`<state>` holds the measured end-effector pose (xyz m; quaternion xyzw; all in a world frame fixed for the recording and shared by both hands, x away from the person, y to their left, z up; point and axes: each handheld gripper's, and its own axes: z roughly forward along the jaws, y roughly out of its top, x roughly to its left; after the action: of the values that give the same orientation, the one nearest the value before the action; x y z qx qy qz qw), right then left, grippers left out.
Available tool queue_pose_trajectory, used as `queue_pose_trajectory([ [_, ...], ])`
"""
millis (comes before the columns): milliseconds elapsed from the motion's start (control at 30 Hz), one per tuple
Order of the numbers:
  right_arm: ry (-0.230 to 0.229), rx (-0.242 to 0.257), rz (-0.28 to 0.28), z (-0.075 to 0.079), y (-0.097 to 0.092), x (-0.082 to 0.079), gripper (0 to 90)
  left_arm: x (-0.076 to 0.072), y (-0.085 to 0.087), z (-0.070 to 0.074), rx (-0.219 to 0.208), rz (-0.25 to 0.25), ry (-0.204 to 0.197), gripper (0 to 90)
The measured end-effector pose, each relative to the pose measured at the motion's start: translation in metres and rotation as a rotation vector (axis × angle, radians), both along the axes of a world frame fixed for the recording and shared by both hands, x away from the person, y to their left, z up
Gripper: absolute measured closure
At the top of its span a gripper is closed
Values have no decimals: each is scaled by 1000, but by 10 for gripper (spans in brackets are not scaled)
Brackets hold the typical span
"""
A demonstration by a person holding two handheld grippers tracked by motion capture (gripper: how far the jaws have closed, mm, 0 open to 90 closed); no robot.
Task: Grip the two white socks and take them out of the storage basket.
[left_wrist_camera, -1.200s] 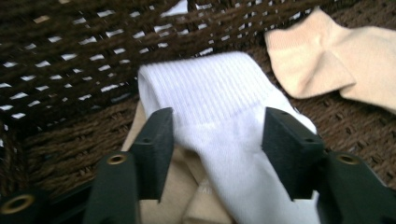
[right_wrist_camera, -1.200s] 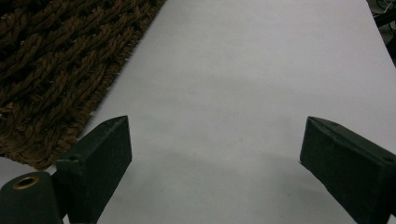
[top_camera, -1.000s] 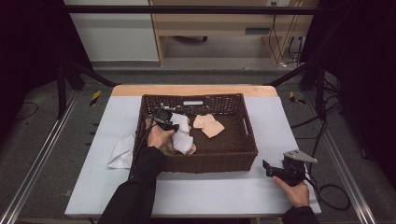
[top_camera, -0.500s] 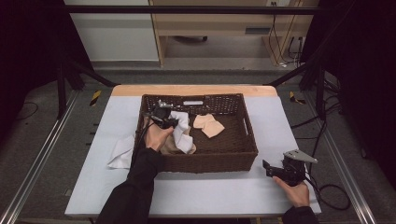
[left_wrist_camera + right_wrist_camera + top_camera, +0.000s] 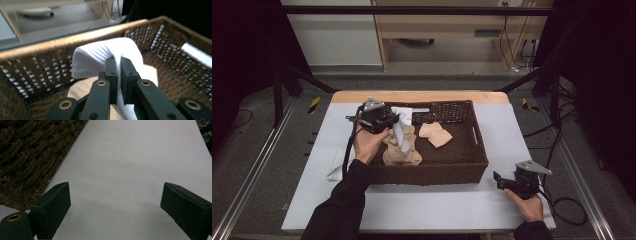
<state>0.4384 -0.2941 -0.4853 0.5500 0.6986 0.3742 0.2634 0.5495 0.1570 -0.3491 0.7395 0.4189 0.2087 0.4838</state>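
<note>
**White sock pinched above the wicker basket**

The white sock (image 5: pixel 107 53) is clamped between the jaws of the left hand-held gripper (image 5: pixel 398 119), which have just been closing on it; its ribbed fabric bulges over the jaw tips and the rest hangs down into the brown wicker basket (image 5: pixel 467 165). The sock is held over the basket's far left part, near the far wall. Beneath it lies a beige sock (image 5: pixel 402 152), and a second beige piece (image 5: pixel 435 134) rests toward the basket's middle. The basket stands on the grey worktop (image 5: pixel 427 205), toward its far edge. The right hand-held gripper (image 5: pixel 499 180) rests near the worktop's near right corner, just beside the basket, jaws spread wide over bare surface.
</note>
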Motion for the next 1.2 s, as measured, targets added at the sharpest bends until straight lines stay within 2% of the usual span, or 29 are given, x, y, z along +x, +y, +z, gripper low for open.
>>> queue_pose_trajectory([
  [233,0,-1,-1,0,0,0,96,-14,5,27,-33,-22,-59,848],
  [533,-1,-1,-2,0,0,0,96,-29,22,51,-65,-19,-109,848],
  [667,-2,0,-3,0,0,0,96,-37,33,62,-87,-15,-131,848],
  [1000,-6,-5,-4,0,0,0,96,-57,63,86,-99,21,-184,849],
  [1200,-5,-6,-6,0,0,0,96,-68,83,94,-100,43,-204,848],
])
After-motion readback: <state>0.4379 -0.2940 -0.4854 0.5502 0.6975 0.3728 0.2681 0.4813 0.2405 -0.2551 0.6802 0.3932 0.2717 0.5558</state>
